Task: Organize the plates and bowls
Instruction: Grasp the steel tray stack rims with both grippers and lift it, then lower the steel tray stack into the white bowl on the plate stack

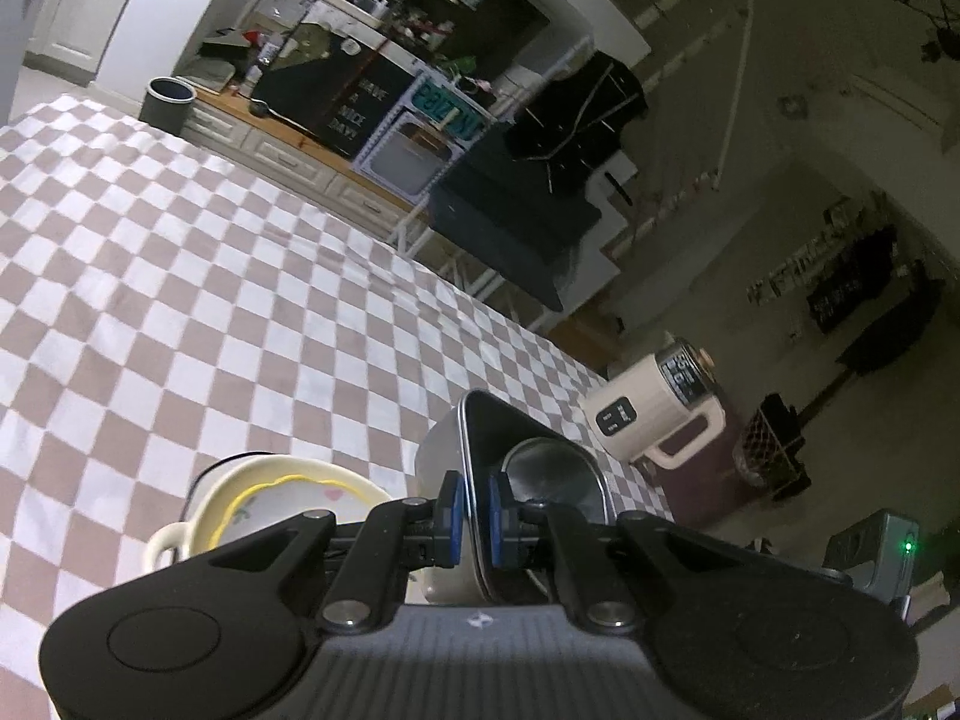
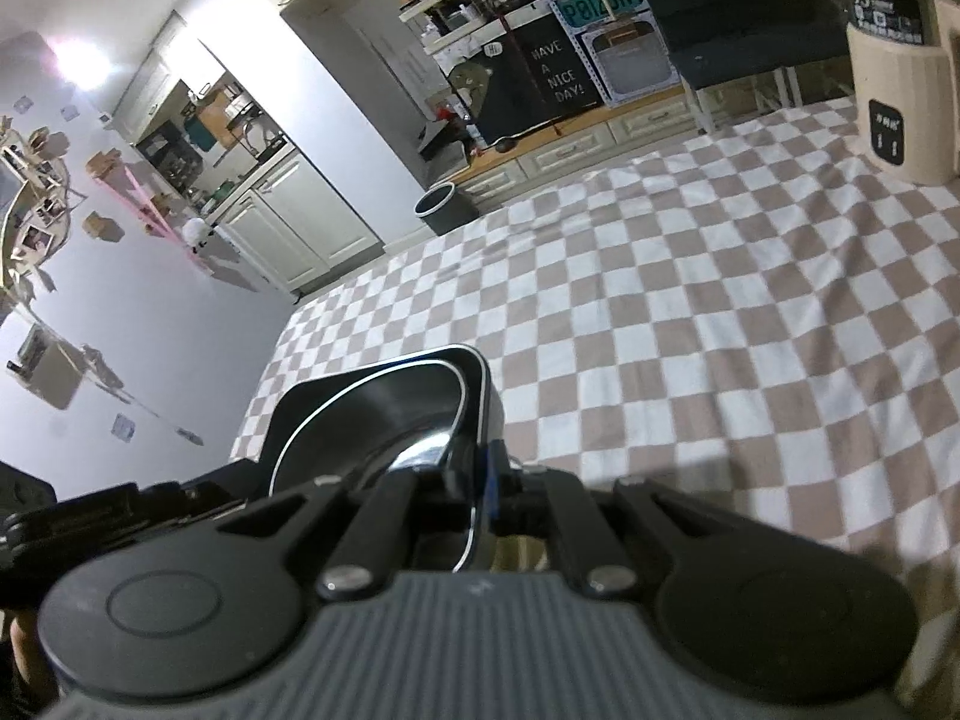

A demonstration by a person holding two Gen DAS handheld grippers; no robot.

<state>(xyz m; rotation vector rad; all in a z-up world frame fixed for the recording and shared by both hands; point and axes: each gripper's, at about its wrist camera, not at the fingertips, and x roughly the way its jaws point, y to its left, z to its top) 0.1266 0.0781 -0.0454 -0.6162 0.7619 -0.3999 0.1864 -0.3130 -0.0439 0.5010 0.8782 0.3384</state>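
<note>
- In the left wrist view, the left gripper [image 1: 474,510] fills the bottom of the frame, its jaws pinching the thin rim of a metal container [image 1: 528,456] with rounded corners. Blue pads [image 1: 454,510] sit on either side of that rim.
- The container shows at lower centre, held tilted above the checked cloth [image 1: 240,300], which covers the bench. Something round and shiny lies inside it; I cannot tell what.
- Just left of the left gripper, at lower left, stands a cream bowl [image 1: 282,498] with a yellow wavy edge and a small side handle, nested with other pale crockery.
- A cream electric kettle [image 1: 654,414] sits at right of centre, near the cloth's far edge.
- In the right wrist view, the right gripper [image 2: 480,480] fills the bottom of the frame, its jaws pressed onto the opposite rim of the same dark, glossy container [image 2: 384,414], at lower centre.
- Both grippers appear to share the container's weight between them.
- The same kettle [image 2: 900,72] stands at upper right of this view, well apart from the container.
- Handling judgement: the container looks stiff and smooth, probably slippery on its polished wall, and light enough for rim grips. A thin rim gives little to bite on, so tilting risks a slip.
- The bowl looks ceramic, heavier and breakable; its rim or side handle seems the sensible place to take hold.
</note>
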